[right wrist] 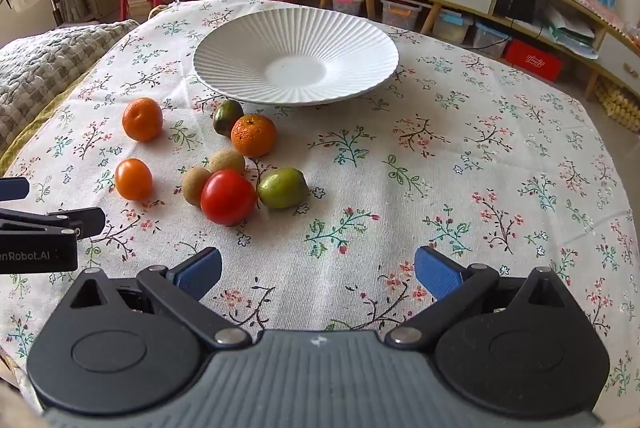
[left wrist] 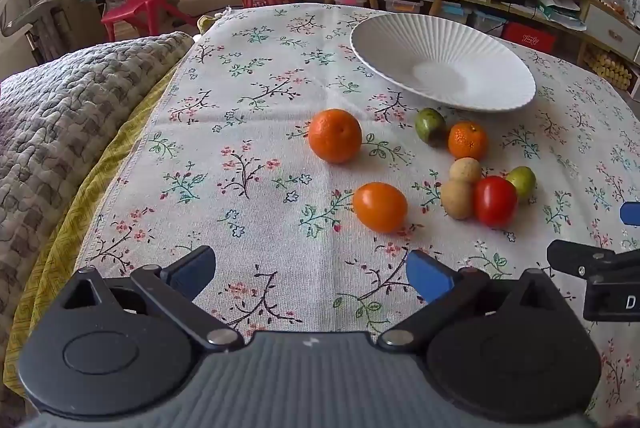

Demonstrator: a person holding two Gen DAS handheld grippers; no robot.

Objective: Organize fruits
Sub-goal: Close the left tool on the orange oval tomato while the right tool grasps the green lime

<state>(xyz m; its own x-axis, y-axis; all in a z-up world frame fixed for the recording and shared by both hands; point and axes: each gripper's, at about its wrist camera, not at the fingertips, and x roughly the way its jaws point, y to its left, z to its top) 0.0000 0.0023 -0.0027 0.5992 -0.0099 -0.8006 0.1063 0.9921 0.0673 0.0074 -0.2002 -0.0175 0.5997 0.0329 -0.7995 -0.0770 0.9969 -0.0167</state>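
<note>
Counter (right wrist: 480, 156) under a floral cloth fills both of my views, with a quilted blanket (left wrist: 72, 116) lying against its left edge. White ribbed plate (right wrist: 296, 28) sits toward the far edge, with nothing in it.

My left tool (left wrist: 312, 274) hangs tilted down over the near edge, its blue pads spread wide with only cloth between them. My right tool (right wrist: 318, 274) is the same: spread wide, pinching nothing, over the near edge, just right of the other.

Fruit lies loose on the cloth between the plate and my tools. One mandarin (right wrist: 142, 119) sits alone toward the left edge; a second mandarin (right wrist: 253, 134) is just in front of the plate rim, touching a dark green fruit (right wrist: 227, 117) behind it. An orange tomato (right wrist: 133, 178) lies apart, nearest the left tool. A red tomato (right wrist: 228, 197) sits in a tight cluster, touching two small tan fruits (right wrist: 196, 185), with a green fruit (right wrist: 282, 187) just beside it on the right.
</note>
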